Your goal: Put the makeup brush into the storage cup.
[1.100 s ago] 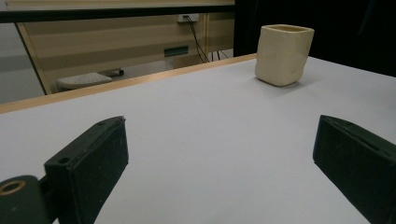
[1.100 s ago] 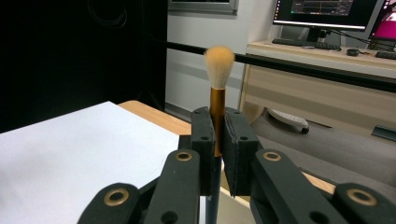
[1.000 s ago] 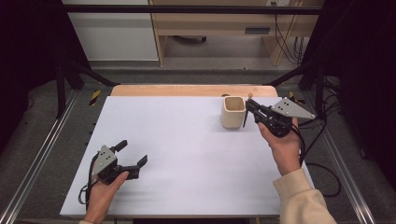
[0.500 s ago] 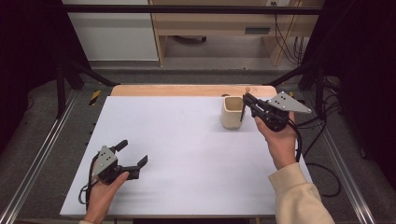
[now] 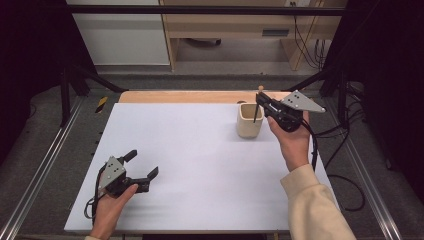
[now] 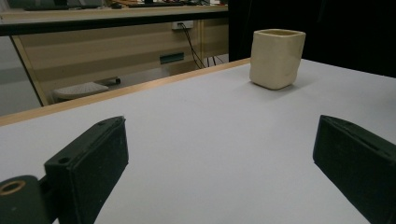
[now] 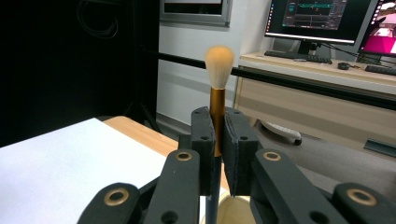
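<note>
A cream square cup [image 5: 249,121] [image 6: 276,58] stands upright on the white table top [image 5: 200,165] at the back right. My right gripper [image 5: 259,103] [image 7: 217,135] is shut on a makeup brush [image 5: 257,107] [image 7: 218,88] with a gold ferrule and pale bristles. The brush stands upright, bristles up, and its dark handle hangs over the cup's right edge. The cup's rim [image 7: 236,205] shows just below the jaws in the right gripper view. My left gripper [image 5: 141,165] [image 6: 219,172] rests near the table's front left, open and holding nothing.
A wooden strip [image 5: 180,96] runs along the table's far edge. Black frame posts [image 5: 65,90] stand at the left and right, and cables [image 5: 345,150] trail off the right side. A desk with monitors [image 7: 322,18] is beyond the table.
My right gripper has carried the brush leftward and toward the far side, from beside the cup to over its right edge. The left gripper has stayed put.
</note>
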Demonstrator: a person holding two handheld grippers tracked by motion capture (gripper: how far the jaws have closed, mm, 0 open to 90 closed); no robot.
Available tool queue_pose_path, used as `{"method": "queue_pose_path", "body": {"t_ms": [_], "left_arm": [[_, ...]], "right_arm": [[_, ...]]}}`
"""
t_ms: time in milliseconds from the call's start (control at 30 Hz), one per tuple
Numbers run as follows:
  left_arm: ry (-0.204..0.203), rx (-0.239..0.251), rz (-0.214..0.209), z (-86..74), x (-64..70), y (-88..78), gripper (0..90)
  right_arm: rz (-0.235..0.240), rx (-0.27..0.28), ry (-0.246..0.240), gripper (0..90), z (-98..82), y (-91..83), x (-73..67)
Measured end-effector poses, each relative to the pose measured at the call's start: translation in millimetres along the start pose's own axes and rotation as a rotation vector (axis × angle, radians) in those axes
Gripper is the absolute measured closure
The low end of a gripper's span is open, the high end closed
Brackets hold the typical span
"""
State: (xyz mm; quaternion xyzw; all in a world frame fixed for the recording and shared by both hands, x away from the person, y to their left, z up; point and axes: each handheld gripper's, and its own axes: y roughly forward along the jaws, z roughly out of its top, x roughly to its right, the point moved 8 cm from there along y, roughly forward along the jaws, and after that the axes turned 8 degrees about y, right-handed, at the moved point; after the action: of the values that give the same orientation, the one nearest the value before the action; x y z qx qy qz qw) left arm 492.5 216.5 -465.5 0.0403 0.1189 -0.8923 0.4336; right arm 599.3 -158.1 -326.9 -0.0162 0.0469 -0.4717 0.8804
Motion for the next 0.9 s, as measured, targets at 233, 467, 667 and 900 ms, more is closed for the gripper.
{"method": "queue_pose_path", "body": {"t_ms": [233, 467, 667, 900], "left_arm": [[-0.001, 0.004, -0.003, 0.4, 0.1, -0.2, 2.8], [-0.002, 0.003, -0.002, 0.2, -0.6, -0.4, 2.8], [0.0, 0.004, -0.003, 0.3, -0.5, -0.3, 2.8], [0.002, 0.005, -0.004, 0.4, -0.3, -0.2, 2.8]], "right_arm": [[-0.014, 0.024, 0.01, 83.8, -0.7, 8.0, 3.2], [-0.023, 0.026, -0.003, 83.8, -2.7, 13.3, 6.0], [-0.034, 0.038, 0.002, 83.8, -2.5, 15.6, 9.5], [-0.045, 0.048, 0.007, 83.9, -2.9, 18.1, 13.5]]}}
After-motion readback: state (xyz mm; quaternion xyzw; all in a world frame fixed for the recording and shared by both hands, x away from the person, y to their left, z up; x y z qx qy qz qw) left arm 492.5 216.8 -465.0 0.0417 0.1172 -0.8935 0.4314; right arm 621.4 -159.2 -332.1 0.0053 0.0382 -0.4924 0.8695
